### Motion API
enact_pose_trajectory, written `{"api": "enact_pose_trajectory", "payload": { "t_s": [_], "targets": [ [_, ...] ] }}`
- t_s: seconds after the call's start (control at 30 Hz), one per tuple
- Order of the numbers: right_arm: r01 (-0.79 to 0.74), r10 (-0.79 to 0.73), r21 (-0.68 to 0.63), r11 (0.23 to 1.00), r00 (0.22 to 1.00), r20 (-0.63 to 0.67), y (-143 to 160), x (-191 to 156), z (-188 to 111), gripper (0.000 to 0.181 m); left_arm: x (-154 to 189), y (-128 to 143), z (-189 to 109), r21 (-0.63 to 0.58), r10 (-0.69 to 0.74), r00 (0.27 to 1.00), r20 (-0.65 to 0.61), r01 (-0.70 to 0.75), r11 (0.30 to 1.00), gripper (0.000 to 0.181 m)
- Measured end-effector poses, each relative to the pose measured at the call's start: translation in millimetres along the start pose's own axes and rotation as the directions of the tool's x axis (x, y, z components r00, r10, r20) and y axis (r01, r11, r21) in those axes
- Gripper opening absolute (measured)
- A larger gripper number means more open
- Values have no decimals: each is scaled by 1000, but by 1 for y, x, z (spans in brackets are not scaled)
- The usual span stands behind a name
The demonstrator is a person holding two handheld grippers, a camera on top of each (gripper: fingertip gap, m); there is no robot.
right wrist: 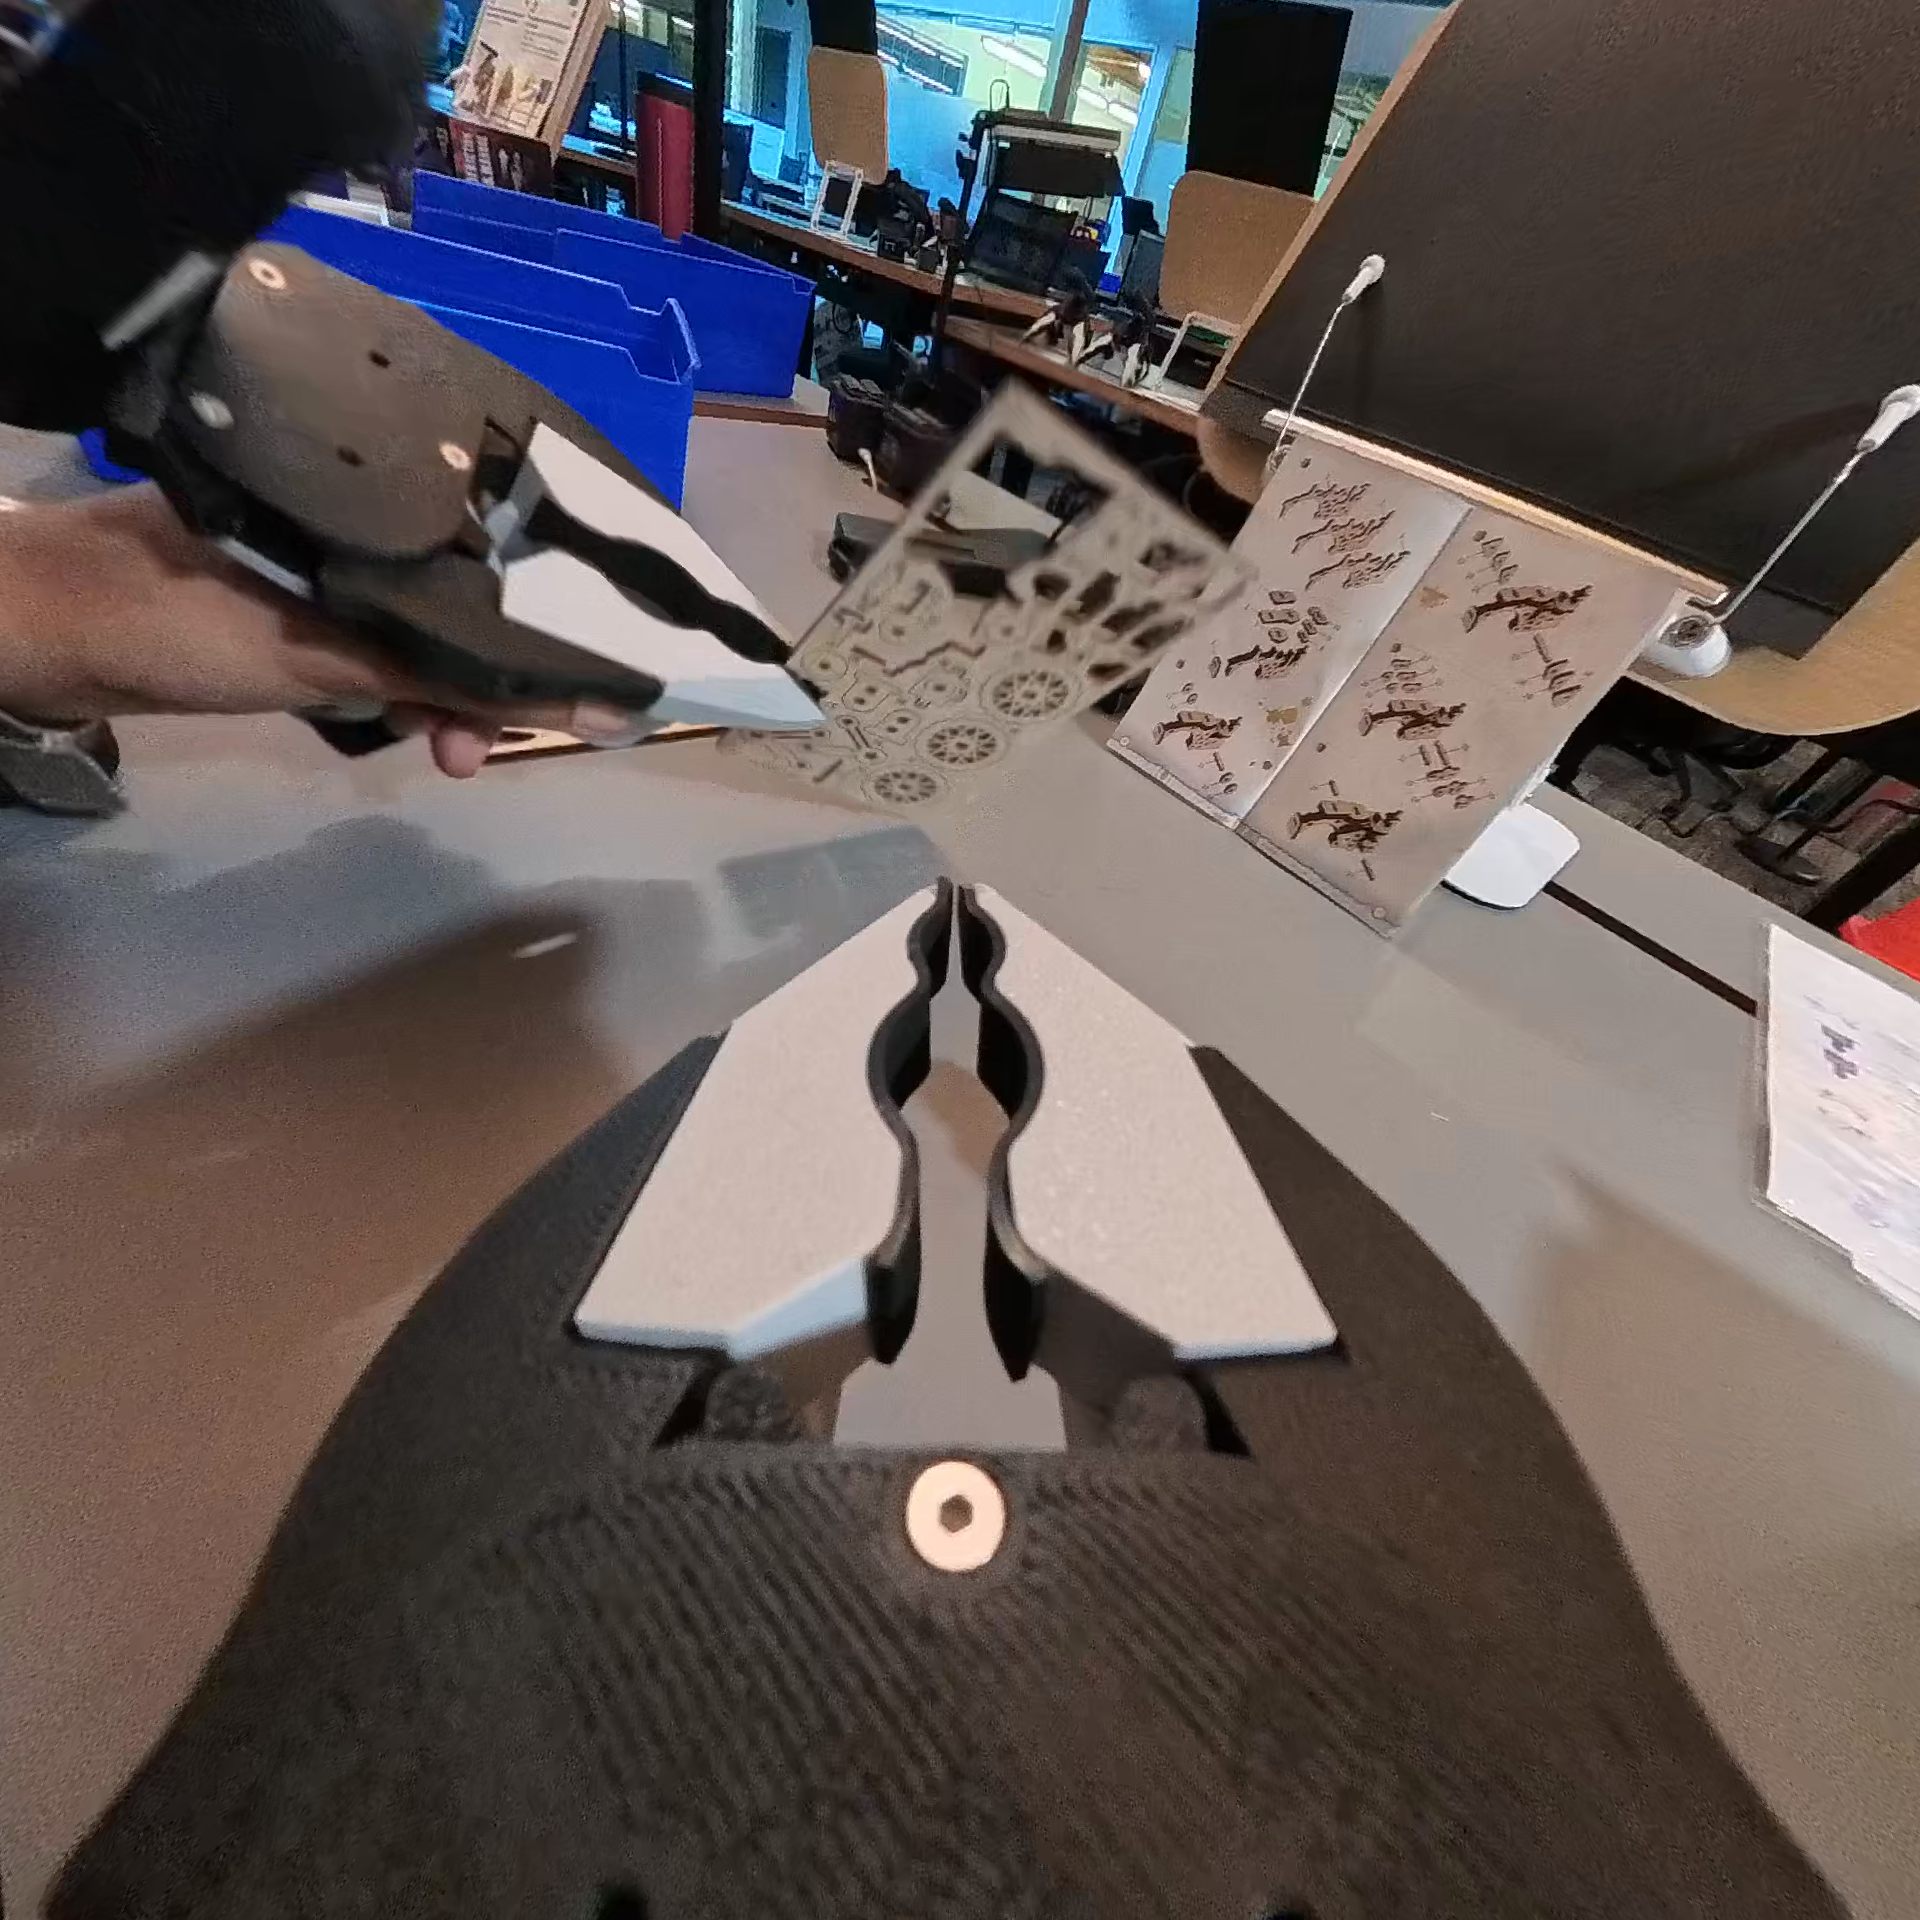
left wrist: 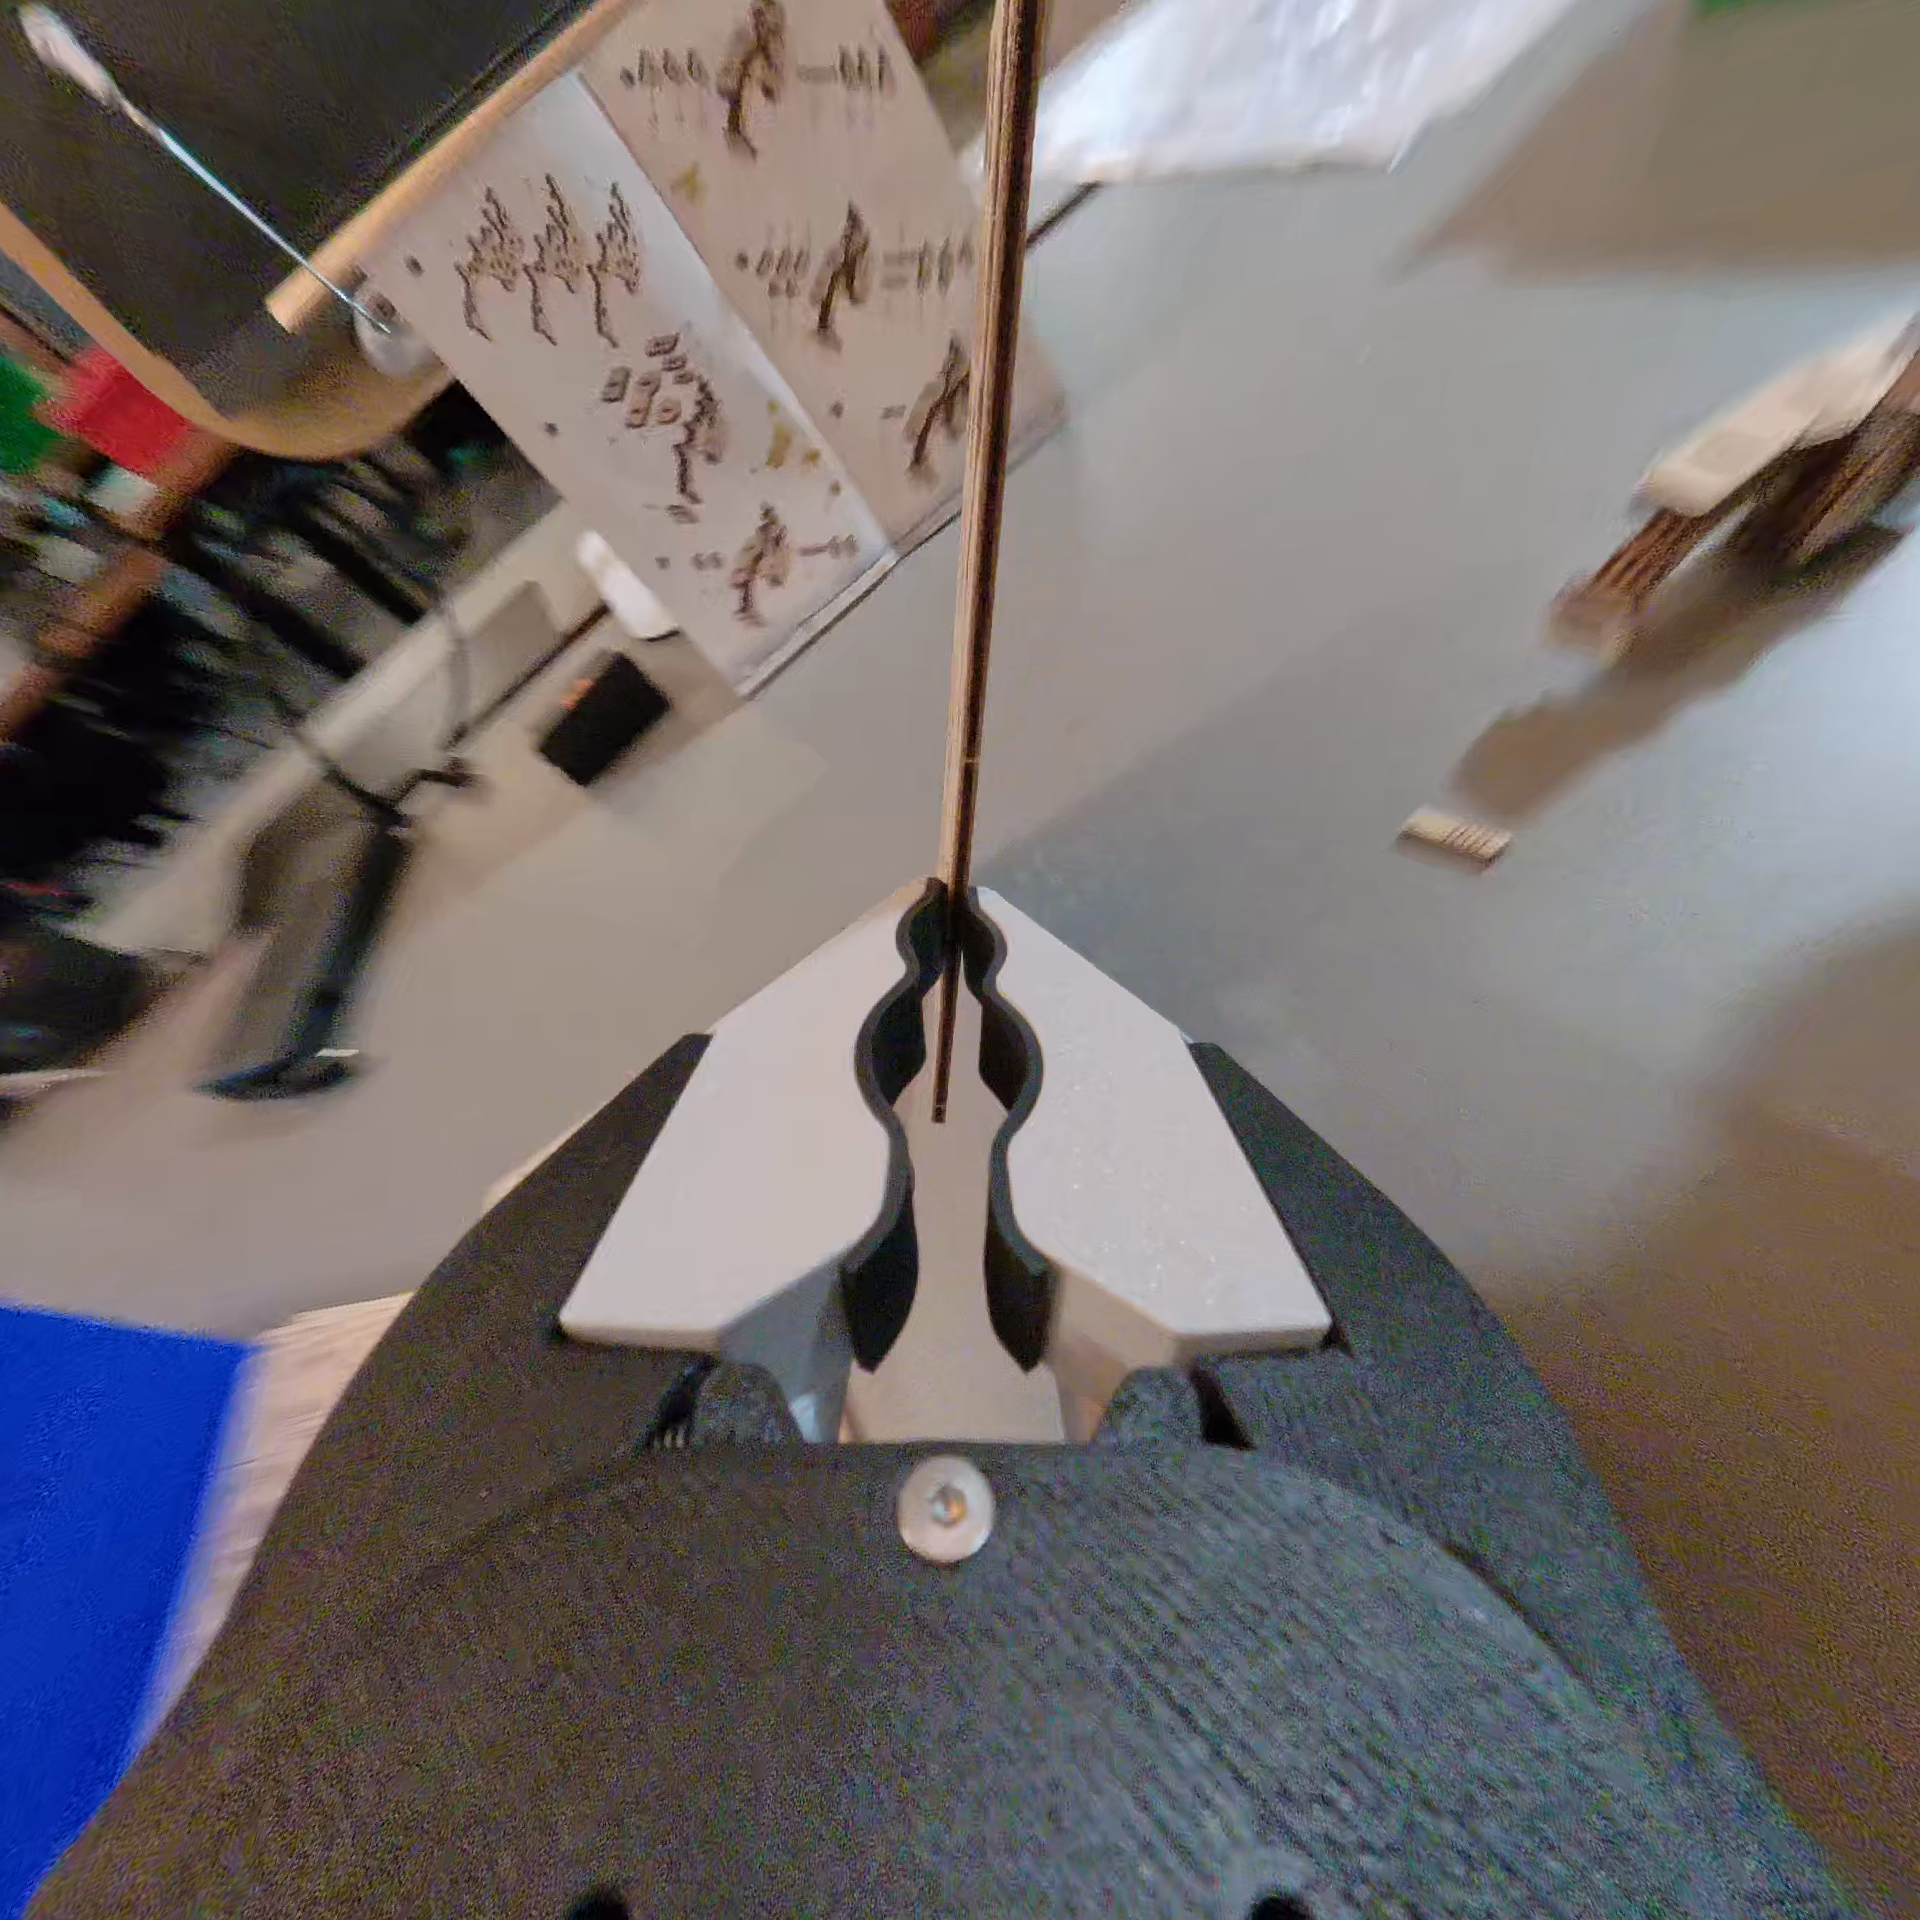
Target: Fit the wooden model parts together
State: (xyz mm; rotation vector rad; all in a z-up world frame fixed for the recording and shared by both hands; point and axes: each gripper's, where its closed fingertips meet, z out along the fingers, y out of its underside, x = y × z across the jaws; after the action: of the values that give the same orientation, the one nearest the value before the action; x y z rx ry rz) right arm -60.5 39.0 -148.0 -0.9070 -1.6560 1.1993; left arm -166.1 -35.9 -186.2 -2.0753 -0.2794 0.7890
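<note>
The left gripper pinches one thin, pale laser-cut plywood sheet of model parts by its corner, lifted clear above the grey worktop, probably so pieces can be pressed out. The right gripper hovers below it, tips nearly touching, holding nothing. Toward the worktop's far edge, one two-page illustrated instruction sheet leans where it can be read. One partly built brown wooden model, blurred, stands apart on the worktop.

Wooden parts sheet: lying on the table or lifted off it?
Lifted. The left tongs are shut on one edge of the wooden sheet, which hangs tilted in the air above the grey table.
</note>
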Motion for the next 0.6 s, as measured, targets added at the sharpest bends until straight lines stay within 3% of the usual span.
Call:
{"api": "enact_pose_trajectory", "payload": {
  "t_s": [0.1,0.2,0.4,0.6],
  "targets": [
    [3,-3,-3,1000,1000,10,1,-2,1,0,-10,17,3,-166,368,917,153,-343,924,0],
    [7,-7,-2,1000,1000,19,1,-5,1,0,-6,33,8,-302,541,827,153,-482,822,1],
    [24,-24,6,1000,999,26,-1,-9,-1,0,4,41,13,-359,554,825,114,-485,797,6],
    [27,-27,5,1000,999,25,-1,-9,-1,0,18,44,16,-324,438,897,67,-395,859,24]
  ]
}}
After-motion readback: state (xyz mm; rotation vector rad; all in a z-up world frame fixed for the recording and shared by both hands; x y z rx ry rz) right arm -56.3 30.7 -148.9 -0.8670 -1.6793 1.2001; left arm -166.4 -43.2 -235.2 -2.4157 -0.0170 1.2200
